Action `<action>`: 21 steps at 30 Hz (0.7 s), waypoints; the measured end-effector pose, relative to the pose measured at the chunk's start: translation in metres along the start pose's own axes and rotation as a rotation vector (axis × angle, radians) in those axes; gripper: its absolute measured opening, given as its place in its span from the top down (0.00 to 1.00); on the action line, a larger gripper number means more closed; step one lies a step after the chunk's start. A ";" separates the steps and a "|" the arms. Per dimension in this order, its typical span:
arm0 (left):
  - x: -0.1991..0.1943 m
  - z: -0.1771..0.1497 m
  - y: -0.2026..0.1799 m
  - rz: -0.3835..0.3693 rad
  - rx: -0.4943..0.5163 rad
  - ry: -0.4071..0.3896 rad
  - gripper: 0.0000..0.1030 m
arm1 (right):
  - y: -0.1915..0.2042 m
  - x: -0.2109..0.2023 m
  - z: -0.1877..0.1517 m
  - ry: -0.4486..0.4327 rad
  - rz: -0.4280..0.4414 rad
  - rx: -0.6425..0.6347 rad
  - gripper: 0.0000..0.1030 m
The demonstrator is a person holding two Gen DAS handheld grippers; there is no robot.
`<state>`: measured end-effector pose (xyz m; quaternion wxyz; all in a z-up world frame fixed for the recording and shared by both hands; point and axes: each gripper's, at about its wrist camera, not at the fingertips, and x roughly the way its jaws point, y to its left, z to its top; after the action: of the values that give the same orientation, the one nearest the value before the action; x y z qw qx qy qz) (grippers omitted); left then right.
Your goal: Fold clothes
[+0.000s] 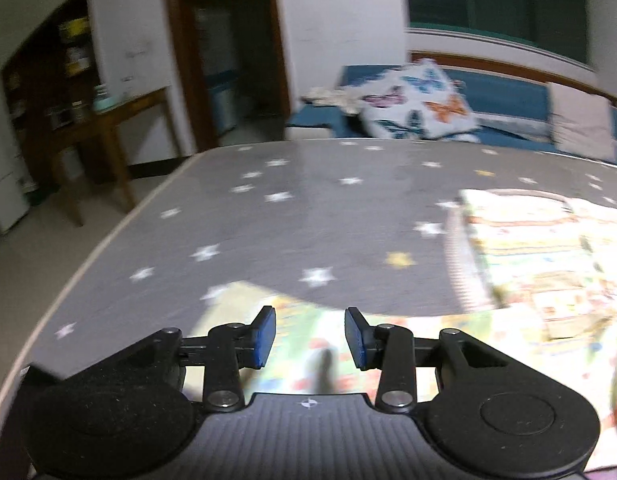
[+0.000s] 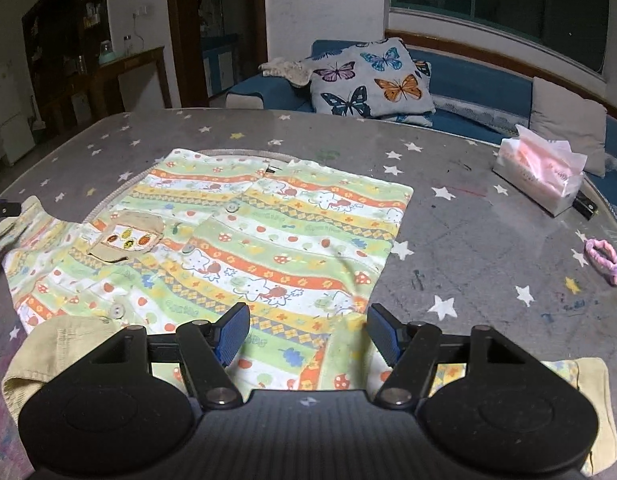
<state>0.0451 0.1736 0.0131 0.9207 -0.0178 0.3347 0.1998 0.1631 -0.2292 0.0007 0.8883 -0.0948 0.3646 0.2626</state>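
A small button shirt [image 2: 248, 240] with green, orange and yellow stripes and cartoon prints lies spread flat on the grey star-patterned table [image 2: 468, 240], with a beige chest pocket [image 2: 126, 238] at its left. My right gripper [image 2: 308, 330] hovers open over the shirt's near hem with nothing between its blue pads. In the blurred left wrist view the shirt [image 1: 528, 264] lies to the right and continues beneath my left gripper [image 1: 310, 332]. Its jaws stand apart above the cloth and grip nothing.
A tissue pack [image 2: 536, 176] and a pink hair tie [image 2: 606, 260] lie on the table's right side. Behind the table stands a blue sofa with a butterfly cushion [image 2: 372, 80]. A wooden side table [image 1: 120, 120] is at the left, past the table's rounded edge [image 1: 68, 280].
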 end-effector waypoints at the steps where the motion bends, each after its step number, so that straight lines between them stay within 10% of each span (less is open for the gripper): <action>1: 0.002 0.003 -0.008 -0.027 0.008 0.002 0.60 | -0.003 0.001 0.001 0.001 -0.002 0.008 0.39; 10: 0.045 0.050 -0.079 -0.202 0.083 0.005 0.62 | -0.041 0.034 0.024 0.016 -0.012 0.139 0.53; 21: 0.127 0.087 -0.118 -0.200 0.116 0.058 0.60 | -0.066 0.089 0.062 0.017 -0.019 0.218 0.60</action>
<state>0.2313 0.1253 -0.0105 0.9255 -0.0038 0.3687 0.0866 0.2886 -0.2273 -0.0179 0.8928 -0.0033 0.3974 0.2122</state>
